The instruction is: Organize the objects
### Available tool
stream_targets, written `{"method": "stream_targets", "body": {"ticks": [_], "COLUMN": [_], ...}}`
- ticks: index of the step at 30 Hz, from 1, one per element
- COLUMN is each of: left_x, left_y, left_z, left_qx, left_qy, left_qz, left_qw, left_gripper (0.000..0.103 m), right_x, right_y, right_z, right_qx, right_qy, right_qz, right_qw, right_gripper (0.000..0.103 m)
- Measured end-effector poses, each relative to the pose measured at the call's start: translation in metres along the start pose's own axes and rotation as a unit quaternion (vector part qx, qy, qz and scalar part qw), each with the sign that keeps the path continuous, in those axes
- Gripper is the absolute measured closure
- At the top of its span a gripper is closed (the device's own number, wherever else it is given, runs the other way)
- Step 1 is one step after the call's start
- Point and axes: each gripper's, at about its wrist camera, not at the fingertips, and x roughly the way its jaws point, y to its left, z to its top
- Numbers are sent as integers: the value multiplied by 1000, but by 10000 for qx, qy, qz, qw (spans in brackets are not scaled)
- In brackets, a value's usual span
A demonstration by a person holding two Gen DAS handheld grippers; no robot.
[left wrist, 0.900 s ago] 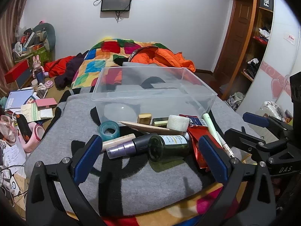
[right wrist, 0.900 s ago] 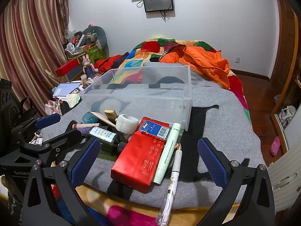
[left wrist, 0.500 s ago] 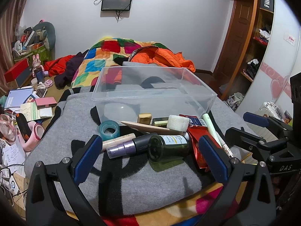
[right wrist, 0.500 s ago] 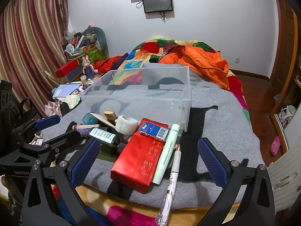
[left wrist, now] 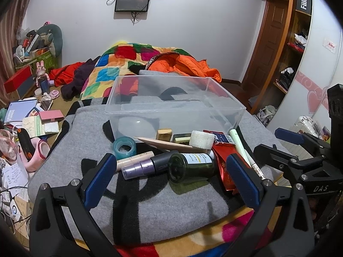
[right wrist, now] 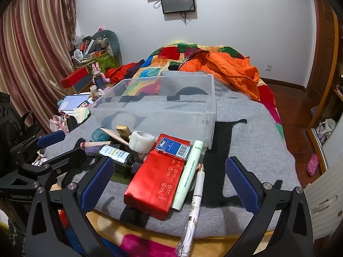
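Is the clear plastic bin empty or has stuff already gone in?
Empty: through the clear bin only the grey blanket shows; the items lie outside its front wall.

Left wrist view: low, near the foot edge of the grey blanket (left wrist: 150,209), facing up the bed toward the far wall and wall screen (left wrist: 131,1). Left gripper (left wrist: 171,177) frames the bottom; the clutter pile sits close in front, clear bin (left wrist: 171,115) just behind it.

Right wrist view: same edge, set further right, facing the same wall but angled slightly leftward. Right gripper (right wrist: 169,184) frames the bottom; red pouch (right wrist: 158,175) nearest.

Shared: bin, pile, green bottle (left wrist: 190,167) (right wrist: 115,156), orange jacket (right wrist: 231,70), screen. Each view catches the other gripper at its side edge.
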Motion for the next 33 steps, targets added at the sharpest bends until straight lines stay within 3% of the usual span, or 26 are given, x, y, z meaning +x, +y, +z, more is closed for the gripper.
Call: {"method": "stream_targets", "body": {"ticks": [18, 24, 26, 28, 33], "left_x": [5, 21, 27, 35, 45], "left_y": [6, 35, 44, 53, 64], "left_z": [-4, -7, -7, -8, -15], "left_qx": [-13, -234, -307, -388, -602], "left_qy": [-2, 76, 132, 260, 460], "left_qz": [12, 434, 515, 569, 431], "left_qw": [10000, 9988, 9981, 9973, 9962], "left_gripper": [0, 0, 4, 18, 20], "right_x": [4, 11, 12, 15, 20], "right_y": [-3, -21, -29, -38, -52], "right_z": [-3, -6, -9, -12, -23], "right_qx": [61, 331, 463, 604, 831], "right_qy": [73, 178, 214, 296, 540], "right_qz": [-37, -231, -328, -416, -463], "right_qw": [9999, 9990, 9982, 9969, 9940], "right_gripper": [0, 0, 1, 1, 12]}}
